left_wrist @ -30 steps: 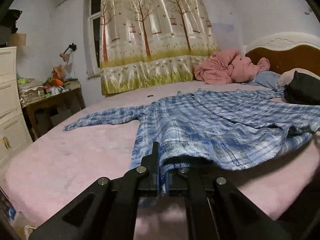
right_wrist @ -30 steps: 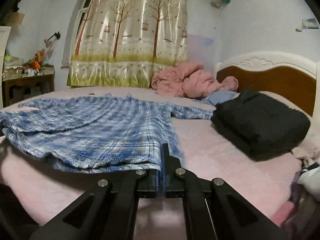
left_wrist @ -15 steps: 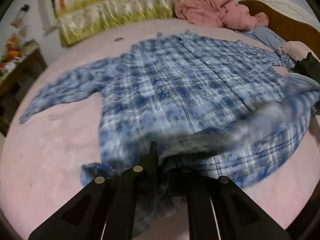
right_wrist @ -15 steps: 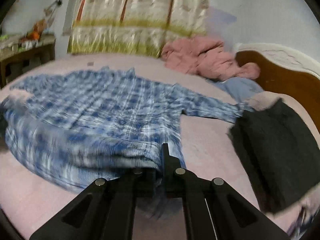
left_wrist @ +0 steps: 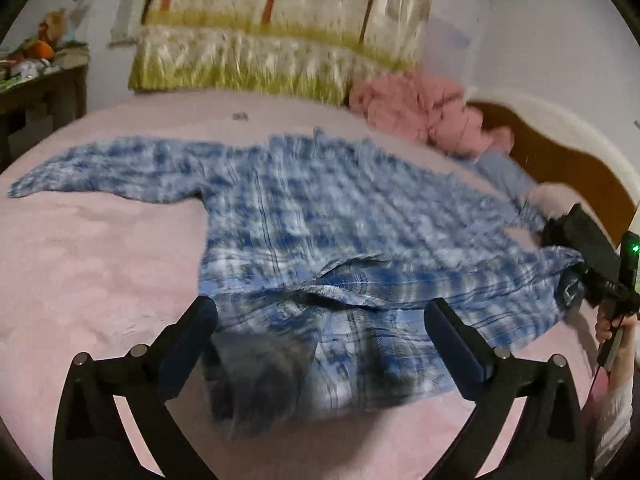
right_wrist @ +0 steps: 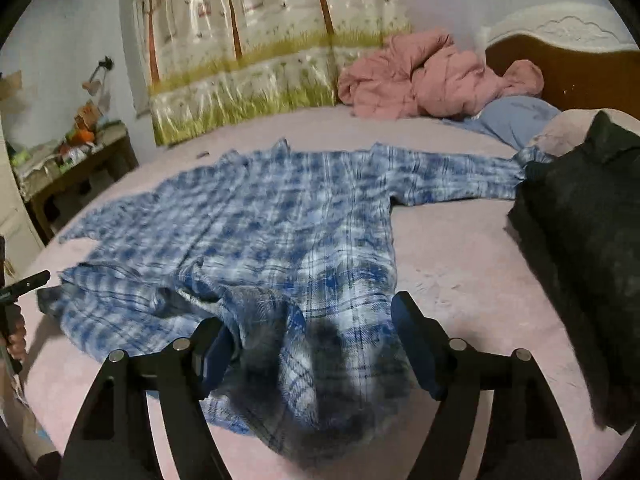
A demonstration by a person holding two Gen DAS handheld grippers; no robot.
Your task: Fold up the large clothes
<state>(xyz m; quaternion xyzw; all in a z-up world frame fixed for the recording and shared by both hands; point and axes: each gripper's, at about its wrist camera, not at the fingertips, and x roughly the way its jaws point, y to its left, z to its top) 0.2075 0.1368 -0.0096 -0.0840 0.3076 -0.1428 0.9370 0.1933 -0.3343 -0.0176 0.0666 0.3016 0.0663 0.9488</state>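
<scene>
A large blue plaid shirt (left_wrist: 340,216) lies spread on the pink bed (left_wrist: 100,264), sleeves out to both sides. Its near hem (left_wrist: 320,344) is bunched and blurred. My left gripper (left_wrist: 320,320) is opening, jaws wide, with that loose hem lying between them and neither pad pressing it. In the right wrist view the shirt (right_wrist: 280,216) fills the middle. My right gripper (right_wrist: 314,340) is opening too, its jaws either side of a blurred fold of hem (right_wrist: 304,360). Each gripper shows at the edge of the other's view: right gripper (left_wrist: 592,256), left gripper (right_wrist: 24,284).
A folded black garment (right_wrist: 580,240) lies right of the shirt by the wooden headboard (right_wrist: 568,64). A pink duvet (right_wrist: 432,76) and a blue pillow (right_wrist: 516,120) sit at the bed's far end. A cluttered side table (right_wrist: 76,160) stands left, below a tree-print curtain (right_wrist: 260,40).
Both grippers were shut on the shirt's hem, holding it up. Now both jaws stand apart and the hem has dropped loose onto the bed; the shirt lies flatter.
</scene>
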